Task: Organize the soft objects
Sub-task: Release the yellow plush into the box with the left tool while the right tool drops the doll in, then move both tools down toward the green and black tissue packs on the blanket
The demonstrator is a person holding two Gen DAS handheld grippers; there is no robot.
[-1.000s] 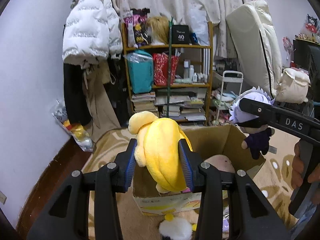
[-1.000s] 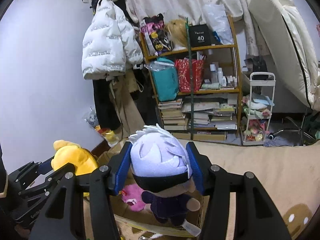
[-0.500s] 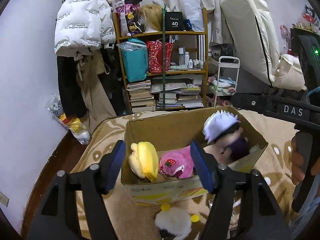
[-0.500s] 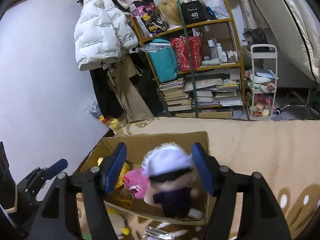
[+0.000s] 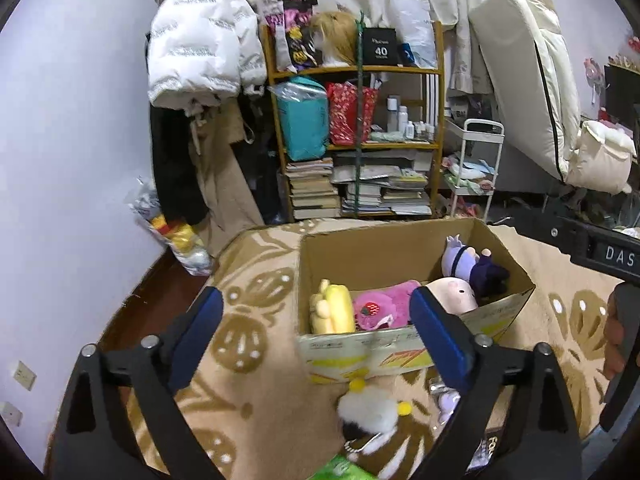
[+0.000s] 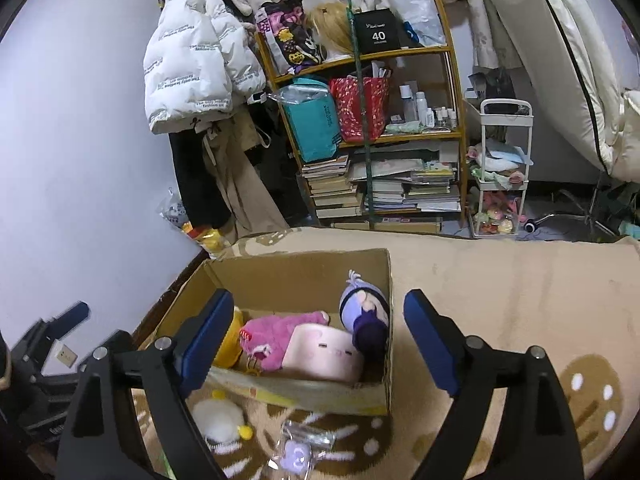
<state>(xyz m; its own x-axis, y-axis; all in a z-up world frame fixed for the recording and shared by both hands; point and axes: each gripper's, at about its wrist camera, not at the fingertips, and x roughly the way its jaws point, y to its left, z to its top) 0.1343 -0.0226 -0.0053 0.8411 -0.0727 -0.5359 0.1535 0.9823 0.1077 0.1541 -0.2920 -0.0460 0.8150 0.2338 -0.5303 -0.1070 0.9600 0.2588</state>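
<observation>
Grippers, left [image 5: 316, 336] and right [image 6: 318, 342], both spread wide and empty above the cardboard box [image 6: 298, 266] holding four plush toys; white fluffy toy [image 5: 370, 412] on the rug just outside, which I would approach low and pinch centrally.

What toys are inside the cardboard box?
In the cardboard box: yellow plush, pink plush, pale pink pillow, purple-haired doll. Anything underneath them is hidden.
</observation>
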